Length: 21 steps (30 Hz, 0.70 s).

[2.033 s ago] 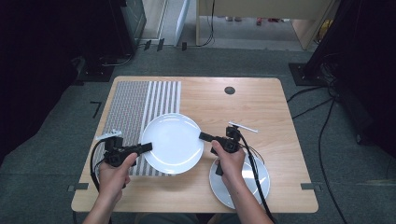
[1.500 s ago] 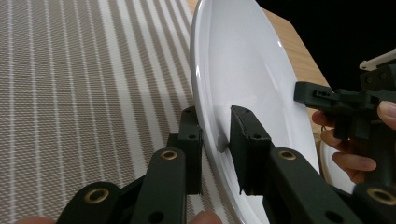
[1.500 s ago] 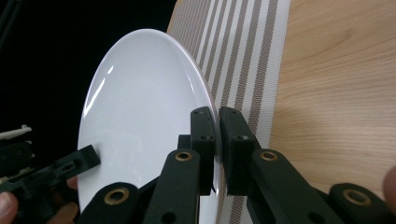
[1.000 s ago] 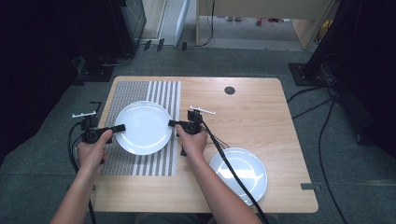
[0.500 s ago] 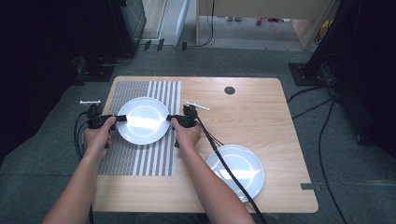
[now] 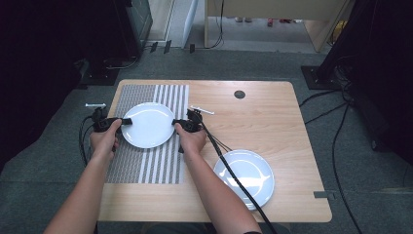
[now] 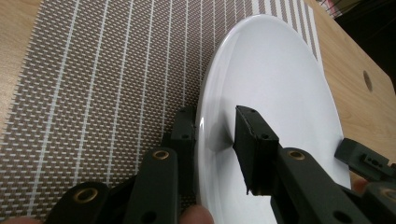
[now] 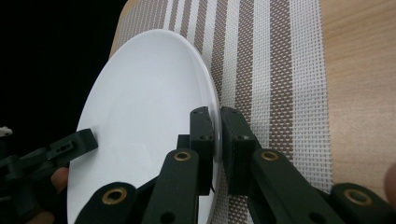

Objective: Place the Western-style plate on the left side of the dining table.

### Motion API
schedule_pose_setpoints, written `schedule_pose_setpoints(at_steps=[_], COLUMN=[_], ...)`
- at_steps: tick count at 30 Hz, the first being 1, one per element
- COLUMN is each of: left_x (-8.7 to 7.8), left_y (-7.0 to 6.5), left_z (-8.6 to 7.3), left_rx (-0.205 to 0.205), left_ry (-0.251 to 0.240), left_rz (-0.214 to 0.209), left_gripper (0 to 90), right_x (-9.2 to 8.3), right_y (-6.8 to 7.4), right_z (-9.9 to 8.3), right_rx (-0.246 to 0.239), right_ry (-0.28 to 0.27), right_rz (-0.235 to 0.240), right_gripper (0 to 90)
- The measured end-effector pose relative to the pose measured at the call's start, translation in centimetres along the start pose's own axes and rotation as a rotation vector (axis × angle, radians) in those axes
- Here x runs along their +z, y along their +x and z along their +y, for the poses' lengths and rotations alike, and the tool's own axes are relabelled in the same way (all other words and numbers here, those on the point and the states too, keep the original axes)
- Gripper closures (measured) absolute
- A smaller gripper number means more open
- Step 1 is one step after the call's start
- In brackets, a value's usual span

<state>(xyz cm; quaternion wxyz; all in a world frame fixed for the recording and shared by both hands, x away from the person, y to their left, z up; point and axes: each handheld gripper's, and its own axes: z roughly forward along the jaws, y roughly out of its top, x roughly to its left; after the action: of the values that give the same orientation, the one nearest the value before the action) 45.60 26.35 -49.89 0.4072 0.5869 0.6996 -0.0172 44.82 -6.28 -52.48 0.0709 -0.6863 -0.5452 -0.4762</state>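
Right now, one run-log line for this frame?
left gripper: loosening on plate rim | right gripper: shut on plate rim | plate: over mat | second plate: on table, untouched

A wooden table (image 6: pixel 272 122) with a small round hole (image 6: pixel 239 94) near its far edge stands on grey carpet floor (image 6: pixel 370 170). Black cables (image 6: pixel 336 126) run over the carpet at the right, and dark furniture (image 6: pixel 117 29) stands behind on the left. Beyond it, a lighter floor strip (image 6: pixel 272 29) shows under pale wooden furniture (image 6: pixel 316 14).
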Motion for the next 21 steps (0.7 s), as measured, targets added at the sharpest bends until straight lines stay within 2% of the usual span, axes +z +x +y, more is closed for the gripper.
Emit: schedule_pose_setpoints(at_steps=[6, 9, 11, 12, 13, 14, 15, 16, 17, 18, 20, 21], left_x=[0.3, 0.3, 0.3, 0.2, 0.2, 0.2, 0.2, 0.0, 0.0, -0.4, -0.6, -0.9], left_y=[0.4, 0.3, 0.2, -0.1, -0.1, -0.6, -0.6, -1.3, -1.3, -1.8, -1.9, -2.1], left_z=[-0.3, -0.3, -0.4, -0.4, -0.4, -0.5, -0.5, -0.7, -0.7, -0.8, -0.8, -0.8], left_rx=[-0.015, 0.019, 0.029, 0.072, 0.072, 0.129, 0.129, 0.202, 0.202, 0.250, 0.257, 0.261], left_ry=[0.002, 0.003, 0.000, 0.001, 0.001, -0.003, -0.003, -0.020, -0.020, -0.040, -0.047, -0.051], left_rz=[0.004, 0.011, 0.009, 0.006, 0.006, 0.034, 0.034, 0.112, 0.112, 0.154, 0.161, 0.167], left_gripper=[69.9, 68.5, 63.4, 57.3, 52.9, 46.7, 42.4, 35.9, 33.6, 31.0, 25.3, 22.3], right_x=[0.5, 0.5, 0.5, 0.5, 0.5, 0.5, 0.5, 0.5, 0.5, 0.3, 0.0, -0.2], right_y=[0.2, 0.1, 0.1, 0.1, 0.1, 0.2, 0.2, 0.2, 0.2, 0.2, 0.2, 0.3], right_z=[-0.2, -0.1, -0.1, -0.1, -0.1, -0.2, -0.2, -0.2, -0.2, -0.1, 0.0, 0.1], right_rx=[-0.046, -0.054, -0.066, -0.077, -0.077, -0.121, -0.121, -0.172, -0.172, -0.214, -0.220, -0.223], right_ry=[-0.007, -0.001, -0.008, -0.014, -0.014, -0.034, -0.034, -0.043, -0.043, -0.051, -0.061, -0.071], right_rz=[-0.023, -0.012, 0.002, 0.013, 0.013, 0.013, 0.013, 0.008, 0.008, -0.002, 0.009, 0.021], right_gripper=[83.9, 81.3, 76.4, 72.7, 72.7, 69.0, 69.0, 64.5, 64.5, 63.0, 62.0, 57.3])
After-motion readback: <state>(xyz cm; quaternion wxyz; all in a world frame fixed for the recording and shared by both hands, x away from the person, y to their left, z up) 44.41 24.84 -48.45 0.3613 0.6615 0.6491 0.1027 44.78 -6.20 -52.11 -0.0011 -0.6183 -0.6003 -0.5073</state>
